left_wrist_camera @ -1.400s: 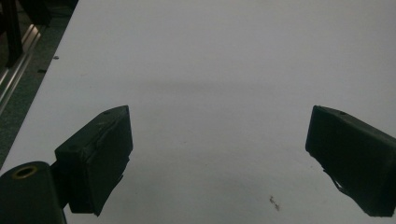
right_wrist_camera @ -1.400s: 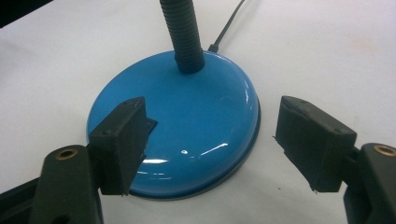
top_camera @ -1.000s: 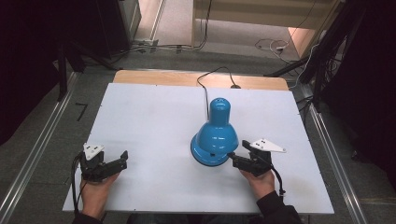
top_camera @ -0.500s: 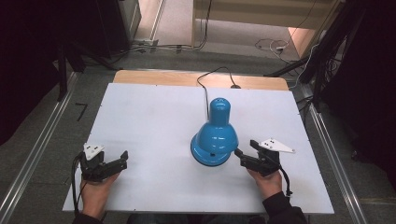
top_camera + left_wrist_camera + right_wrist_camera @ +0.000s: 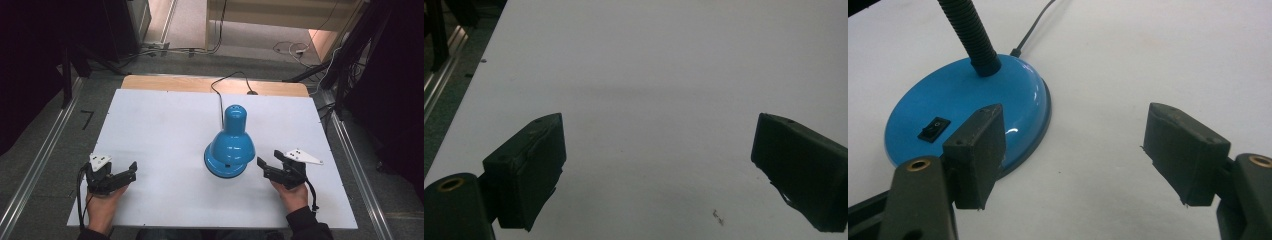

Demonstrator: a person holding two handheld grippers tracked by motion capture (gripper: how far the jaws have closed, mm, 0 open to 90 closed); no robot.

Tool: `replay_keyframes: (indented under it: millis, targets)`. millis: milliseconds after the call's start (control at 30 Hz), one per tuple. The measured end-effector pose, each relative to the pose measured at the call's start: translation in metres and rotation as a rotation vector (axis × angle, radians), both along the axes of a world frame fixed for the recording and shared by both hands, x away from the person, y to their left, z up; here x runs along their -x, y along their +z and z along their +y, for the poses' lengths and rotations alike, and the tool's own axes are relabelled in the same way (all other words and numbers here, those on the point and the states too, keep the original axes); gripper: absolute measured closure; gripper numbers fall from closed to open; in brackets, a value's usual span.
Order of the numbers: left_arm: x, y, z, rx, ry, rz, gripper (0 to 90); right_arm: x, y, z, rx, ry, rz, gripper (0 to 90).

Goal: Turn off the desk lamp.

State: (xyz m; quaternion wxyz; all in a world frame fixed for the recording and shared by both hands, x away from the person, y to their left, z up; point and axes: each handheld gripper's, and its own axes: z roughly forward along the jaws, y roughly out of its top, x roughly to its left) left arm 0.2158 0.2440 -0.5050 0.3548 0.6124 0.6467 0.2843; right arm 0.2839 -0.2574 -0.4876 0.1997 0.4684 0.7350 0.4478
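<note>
Right claw (image 5: 266, 167): jaws standing wide apart, gripping nothing, hovering low over the white counter (image 5: 160, 125) and pointing toward the blue desk lamp (image 5: 231, 142). A hand (image 5: 292, 194) is holding it from behind, and a grey three-cornered plate (image 5: 303, 156) is sitting on top of it.

Right claw (image 5: 1073, 160), in its own view: the two black jaws are framing bare counter (image 5: 1158, 60); the lamp's round blue base (image 5: 968, 110) is lying just beside and partly behind the jaw at the left of that view, apparently not touching it. A black rocker switch (image 5: 933, 129) is sitting on the base close to that jaw. A black ribbed neck (image 5: 970, 35) is rising from the base farther ahead of the claw, and a dark cord (image 5: 1033, 27) is running away from the base's far edge.

Left claw (image 5: 131, 172): jaws likewise spread wide, holding nothing, resting low near the counter's near edge, well apart from the lamp. A hand (image 5: 102, 207) is gripping it, and a cable (image 5: 80, 192) is trailing back alongside that hand.

Left claw (image 5: 659, 165), in its own view: bare white counter (image 5: 664, 65) is lying between and beyond the jaws, with a small dark speck (image 5: 719, 216) on the surface between them.

Lamp cord (image 5: 218, 95): in the high view, running from behind the lamp, on the side away from both claws, toward the counter's far wooden edge (image 5: 200, 84).
</note>
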Motion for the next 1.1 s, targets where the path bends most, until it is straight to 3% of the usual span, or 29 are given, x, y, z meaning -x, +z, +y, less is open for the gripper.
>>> replay_keyframes:
  millis: [1100]
  targets:
    - [0.0,0.0,-0.001,-0.001,0.001,0.002,8.2,0.004,0.003,-0.036,-0.003,-0.071,-0.003,23.4]
